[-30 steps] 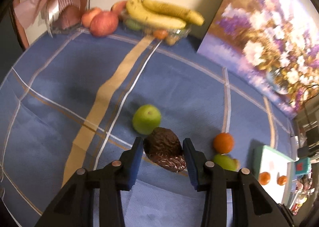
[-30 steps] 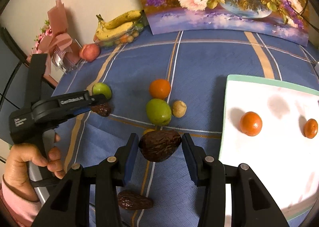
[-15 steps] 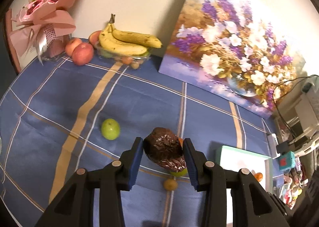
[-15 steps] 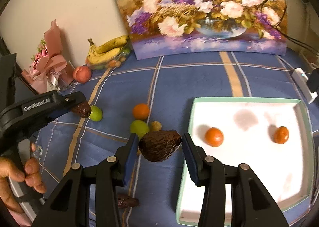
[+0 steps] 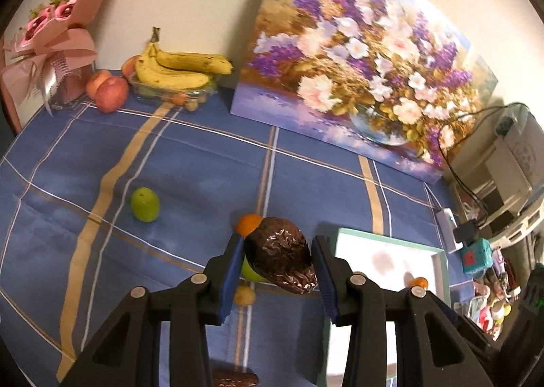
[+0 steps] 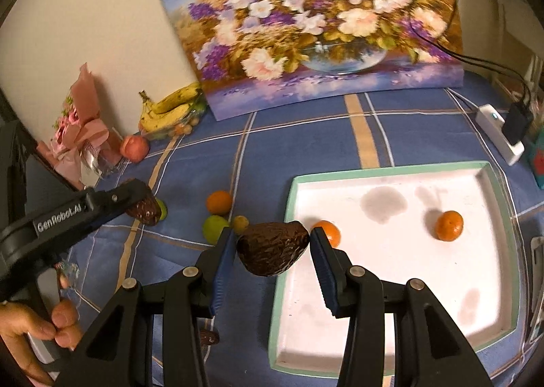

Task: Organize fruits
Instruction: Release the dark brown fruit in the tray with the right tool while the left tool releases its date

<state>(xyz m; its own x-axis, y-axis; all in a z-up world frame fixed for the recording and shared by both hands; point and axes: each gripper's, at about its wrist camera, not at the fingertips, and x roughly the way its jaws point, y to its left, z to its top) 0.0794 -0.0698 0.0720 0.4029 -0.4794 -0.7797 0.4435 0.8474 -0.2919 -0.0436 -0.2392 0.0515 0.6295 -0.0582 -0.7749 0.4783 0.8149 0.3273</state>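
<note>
Both grippers are higher and further right than a second ago. The tray, then a sliver at the left wrist view's right edge, now shows its near corner there, and nearly whole in the right wrist view.

Left gripper point(image 5: 278, 263) pinches a dark brown, wrinkled, glossy avocado point(image 5: 280, 258) between blue ribbed pads, held in the air at lower centre. Right gripper point(image 6: 273, 252) clamps a second wrinkled dark avocado point(image 6: 272, 247), poised over the tray's left rim at lower centre.

Tray point(image 6: 391, 170): square, white inside, mint-green rim, right half of the right wrist view. Two round orange tangerines lie in it, one point(image 6: 328, 232) near the left rim, one point(image 6: 448, 225) toward the right.

Tablecloth point(image 5: 204, 162) is blue fabric with tan and white stripes. On it, left of the tray: a smooth green fruit point(image 6: 214, 229), an orange point(image 6: 219, 202), a small yellowish round fruit point(image 6: 240, 223), and another green fruit point(image 5: 145, 204) mid-left in the left wrist view. A dark date point(image 5: 234, 378) lies at the bottom edge.

Bananas point(image 5: 180, 71) sit in a clear container, upper left.
</note>
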